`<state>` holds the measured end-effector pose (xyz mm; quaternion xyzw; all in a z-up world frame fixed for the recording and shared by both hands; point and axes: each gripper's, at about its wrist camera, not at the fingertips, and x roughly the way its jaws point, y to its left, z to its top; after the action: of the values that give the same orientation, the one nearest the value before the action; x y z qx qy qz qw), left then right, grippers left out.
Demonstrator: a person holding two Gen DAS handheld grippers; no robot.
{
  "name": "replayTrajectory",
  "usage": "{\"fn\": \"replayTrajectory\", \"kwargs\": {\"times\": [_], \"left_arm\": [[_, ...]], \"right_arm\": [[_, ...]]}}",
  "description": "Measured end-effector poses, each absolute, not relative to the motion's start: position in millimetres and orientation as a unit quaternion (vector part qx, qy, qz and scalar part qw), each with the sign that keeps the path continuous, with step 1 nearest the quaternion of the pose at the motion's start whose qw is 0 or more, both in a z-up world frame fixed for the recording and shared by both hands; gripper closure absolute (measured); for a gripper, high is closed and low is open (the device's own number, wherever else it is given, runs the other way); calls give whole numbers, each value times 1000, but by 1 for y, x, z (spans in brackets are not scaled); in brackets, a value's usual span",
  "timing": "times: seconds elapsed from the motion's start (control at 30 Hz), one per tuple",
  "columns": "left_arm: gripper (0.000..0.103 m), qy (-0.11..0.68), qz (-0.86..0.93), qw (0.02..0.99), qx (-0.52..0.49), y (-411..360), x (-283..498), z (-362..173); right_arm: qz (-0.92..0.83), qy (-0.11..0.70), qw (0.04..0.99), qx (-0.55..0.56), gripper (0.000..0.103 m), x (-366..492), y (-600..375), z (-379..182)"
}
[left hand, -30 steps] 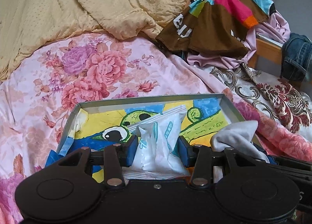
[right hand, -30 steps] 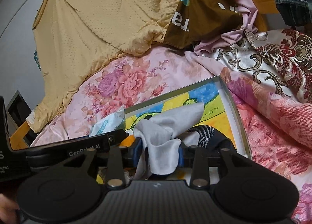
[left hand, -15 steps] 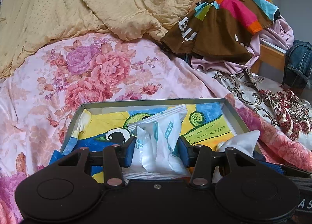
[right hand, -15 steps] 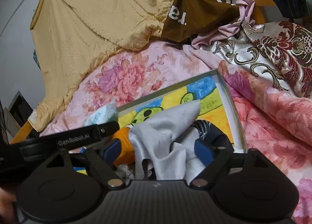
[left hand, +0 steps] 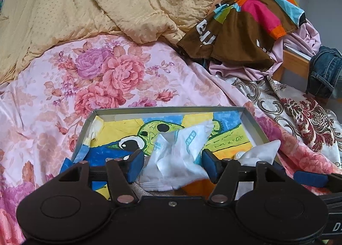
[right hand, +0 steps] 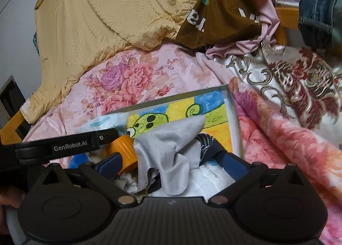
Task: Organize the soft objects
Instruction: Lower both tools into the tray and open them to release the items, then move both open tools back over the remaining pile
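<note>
Both sets of jaws spread wide, nothing clamped: left gripper (left hand: 171, 165) around white tissue pack (left hand: 179, 157), right gripper (right hand: 171, 162) around grey cloth (right hand: 168, 148), both inside the tray (left hand: 168, 110) on the bed. Better to withdraw straight back, without snagging the fabric.

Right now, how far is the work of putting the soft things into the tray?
Done: the tissue pack and grey cloth lie in the cartoon-printed tray. In hand: nothing; the left gripper and right gripper are both open around them. Left: the brown shirt, pink garment and jeans lie loose on the bed.
</note>
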<state>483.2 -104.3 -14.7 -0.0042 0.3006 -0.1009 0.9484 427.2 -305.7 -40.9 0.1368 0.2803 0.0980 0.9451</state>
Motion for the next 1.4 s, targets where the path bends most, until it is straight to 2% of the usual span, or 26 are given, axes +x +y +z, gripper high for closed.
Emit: {"fn": "replayTrajectory", "kwargs": {"times": [0.4, 0.9, 1.3, 1.4], "left_arm": [[19, 283, -93, 954, -13, -94, 442, 7], [1, 260, -99, 961, -11, -58, 339, 46], [1, 248, -110, 962, -29, -30, 260, 48], [1, 223, -96, 970, -29, -25, 234, 44]], "right_arm": [[85, 247, 960, 104, 1, 380, -304, -8], [87, 189, 974, 86, 0, 292, -287, 18], [92, 123, 986, 69, 0, 223, -263, 8], [97, 124, 986, 62, 0, 205, -254, 1]]}}
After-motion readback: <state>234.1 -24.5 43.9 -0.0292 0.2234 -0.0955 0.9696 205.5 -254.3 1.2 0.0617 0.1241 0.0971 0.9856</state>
